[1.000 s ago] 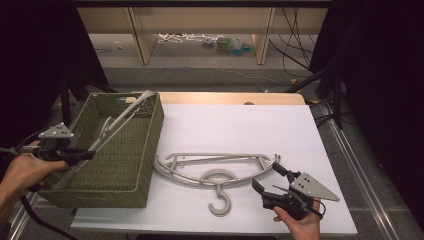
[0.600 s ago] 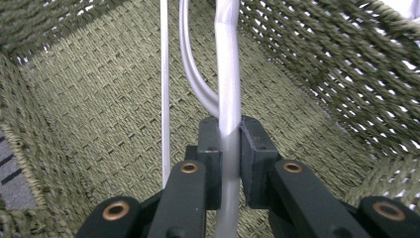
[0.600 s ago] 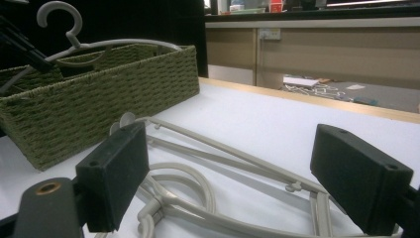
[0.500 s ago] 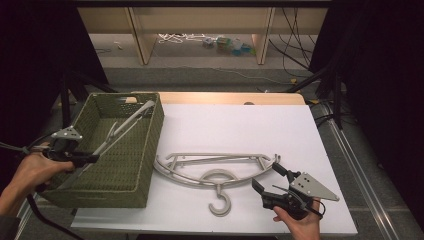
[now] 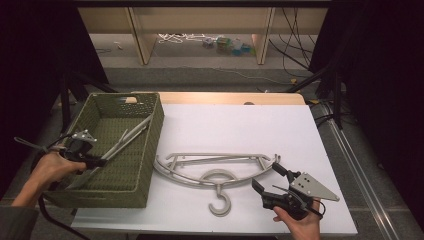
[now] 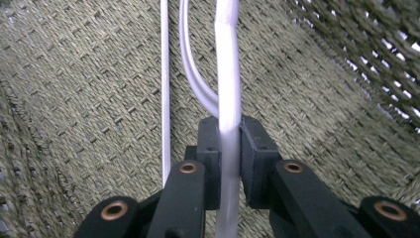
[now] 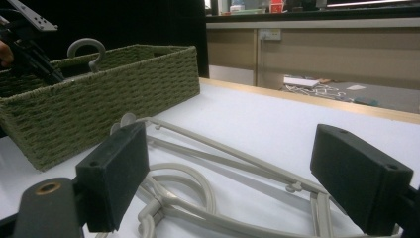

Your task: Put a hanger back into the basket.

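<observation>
White table [image 5: 240, 125] under a dark surround; wooden shelving and loose cables on the floor at the far side.

Green woven basket [image 5: 116, 150] sits on the table's left part, its long sides running near to far. Inside it, a pale hanger [image 5: 122, 141] lies aslant — one end low near the left gripper, the other up against the basket's far right wall. In the right gripper view its hook [image 7: 87, 49] pokes above the basket rim [image 7: 124, 54].

Left gripper [image 5: 99, 161] reaches in over the basket's left wall, held in a hand [image 5: 50, 167]. In the left gripper view its black jaws are pinched tight on the hanger's white bar [image 6: 229, 99], the woven basket floor [image 6: 89, 89] behind; a thinner rod [image 6: 165, 89] runs alongside to the left, not gripped.

On the bare table, right of the basket, lie more grey hangers [image 5: 215, 167] stacked together — curved shoulders toward the near side, hook [image 5: 221, 204] pointing at the near edge, left tip just beside the basket.

Right gripper [image 5: 269, 177], in a hand [image 5: 299, 225] at the near right, jaws spread wide, holding nothing. It sits just off the right end of the stacked hangers; the right gripper view shows the hanger arms [image 7: 223, 153] lying between and beyond the open jaws.
</observation>
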